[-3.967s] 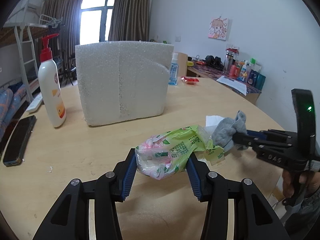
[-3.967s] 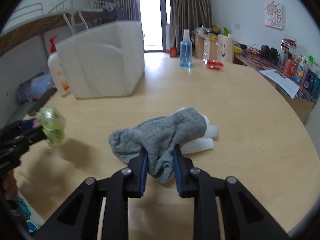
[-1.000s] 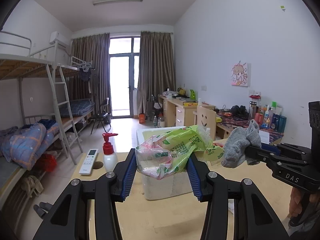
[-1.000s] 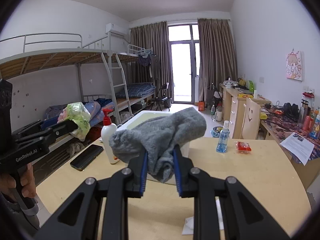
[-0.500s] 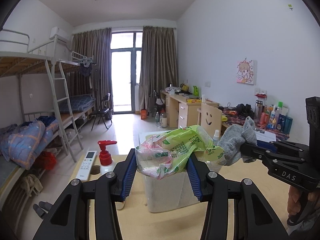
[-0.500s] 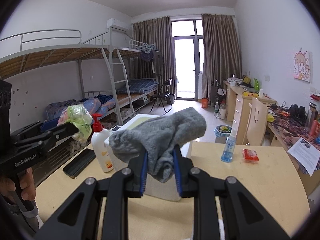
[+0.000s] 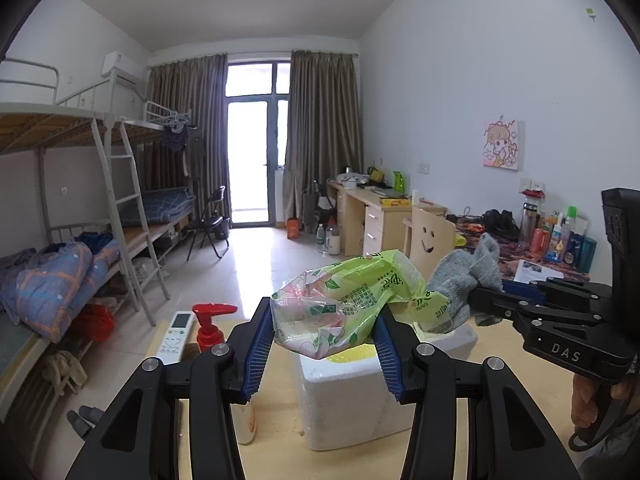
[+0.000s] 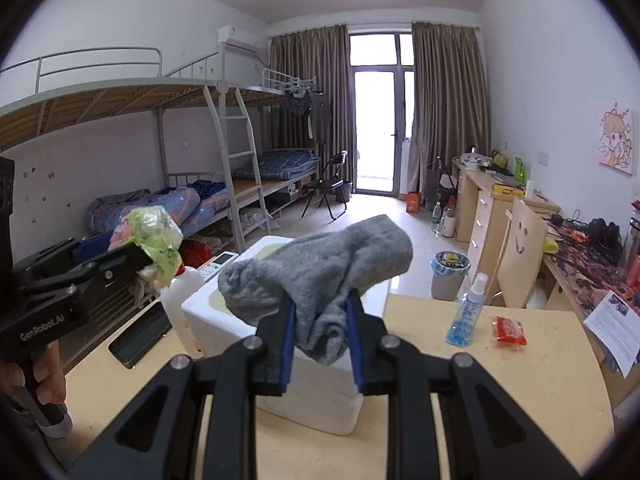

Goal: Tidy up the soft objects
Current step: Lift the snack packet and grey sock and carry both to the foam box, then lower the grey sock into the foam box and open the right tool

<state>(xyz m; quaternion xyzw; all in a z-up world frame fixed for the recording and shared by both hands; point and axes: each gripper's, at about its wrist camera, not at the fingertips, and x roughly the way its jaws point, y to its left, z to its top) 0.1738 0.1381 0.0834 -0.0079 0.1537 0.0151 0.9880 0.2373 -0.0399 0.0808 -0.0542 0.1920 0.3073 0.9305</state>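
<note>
My left gripper is shut on a green and pink plastic tissue pack and holds it in the air above the open white foam box. My right gripper is shut on a grey sock and holds it above the same foam box. In the left wrist view the right gripper with the sock is just right of the pack. In the right wrist view the left gripper with the pack is at the left.
The box stands on a round wooden table. A white pump bottle, a remote and a black phone lie left of the box. A blue spray bottle and a red packet are at the right.
Both grippers have been lifted from the table with their loads and have come closer to the foam box, which now sits larger and lower under them.
</note>
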